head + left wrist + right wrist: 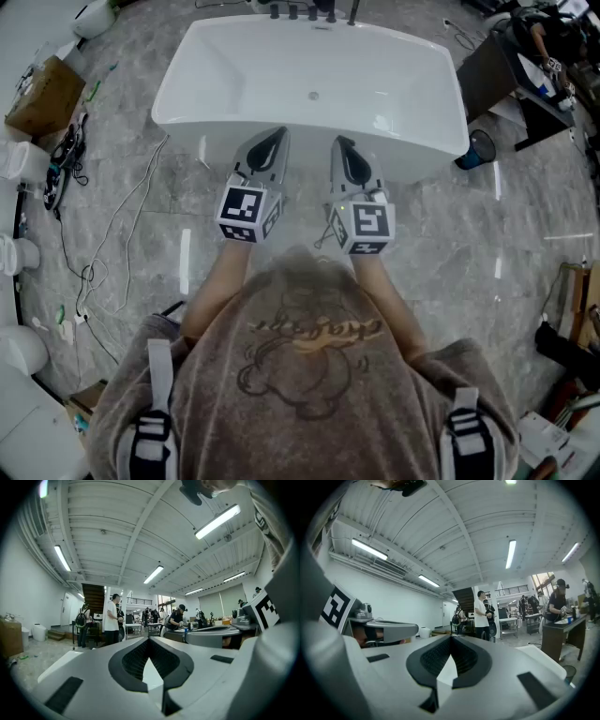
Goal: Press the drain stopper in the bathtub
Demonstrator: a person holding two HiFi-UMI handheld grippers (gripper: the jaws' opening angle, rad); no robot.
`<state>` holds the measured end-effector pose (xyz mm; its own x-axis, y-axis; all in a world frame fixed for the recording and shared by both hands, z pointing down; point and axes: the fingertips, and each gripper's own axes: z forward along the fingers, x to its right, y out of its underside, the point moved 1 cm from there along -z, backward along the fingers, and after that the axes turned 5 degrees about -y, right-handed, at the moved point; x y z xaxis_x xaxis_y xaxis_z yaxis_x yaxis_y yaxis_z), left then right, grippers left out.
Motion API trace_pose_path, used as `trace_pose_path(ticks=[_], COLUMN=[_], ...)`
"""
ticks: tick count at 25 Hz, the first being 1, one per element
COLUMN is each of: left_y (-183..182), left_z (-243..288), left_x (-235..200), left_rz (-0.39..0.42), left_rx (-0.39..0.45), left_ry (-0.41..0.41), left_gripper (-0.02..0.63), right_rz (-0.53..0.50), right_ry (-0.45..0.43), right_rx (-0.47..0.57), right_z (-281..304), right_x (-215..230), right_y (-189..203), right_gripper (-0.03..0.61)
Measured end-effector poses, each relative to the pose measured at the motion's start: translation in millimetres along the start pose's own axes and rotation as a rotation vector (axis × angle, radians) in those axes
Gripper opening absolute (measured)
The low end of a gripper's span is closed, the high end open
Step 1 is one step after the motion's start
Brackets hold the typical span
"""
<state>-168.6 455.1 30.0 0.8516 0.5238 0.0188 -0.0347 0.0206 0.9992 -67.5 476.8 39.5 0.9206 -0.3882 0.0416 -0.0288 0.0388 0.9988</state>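
The white bathtub (234,70) is empty, so nothing blocks a reach down to its floor. The left tool (277,137) and right tool (340,143) are held side by side just short of the bathtub's near rim. They are roughly level and point across it, probably a ready stance. Each tool's jaws meet at the tips with nothing between them. The drain stopper (313,95) sits mid-floor in the bathtub, well apart from both tools. It is too small to tell whether it is raised or pressed.

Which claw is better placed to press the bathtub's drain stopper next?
Right, marginally. Both are shut and empty, held before the bathtub; the right claw sits slightly nearer the drain stopper than the left claw.
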Motion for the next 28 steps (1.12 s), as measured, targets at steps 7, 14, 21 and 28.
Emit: trace_pose_path(ticks=[7,14,21,28], left_y=[1,3,14,19], left_z=[-3,-7,-18,-20], left_x=[-3,-9,-20,-30], left_rz=[0.003,0.010,0.019,0.009], left_rx=[0.002,-0.004,-0.021,-0.018], left_ry=[0.010,0.037,0.078,0.095], left_gripper=[0.002,0.002,0.002,0.002], right_rz=[0.008,0.026,0.013,0.008], right_ry=[0.013,-0.004,0.020,0.057], right_rx=[0.013,0.025,0.016,0.018], right_z=[1,4,-1,-3], right_x=[-6,-20,-30,-33], right_y=[2,4,17,21], right_gripper=[0.000,0.000,0.000,0.000])
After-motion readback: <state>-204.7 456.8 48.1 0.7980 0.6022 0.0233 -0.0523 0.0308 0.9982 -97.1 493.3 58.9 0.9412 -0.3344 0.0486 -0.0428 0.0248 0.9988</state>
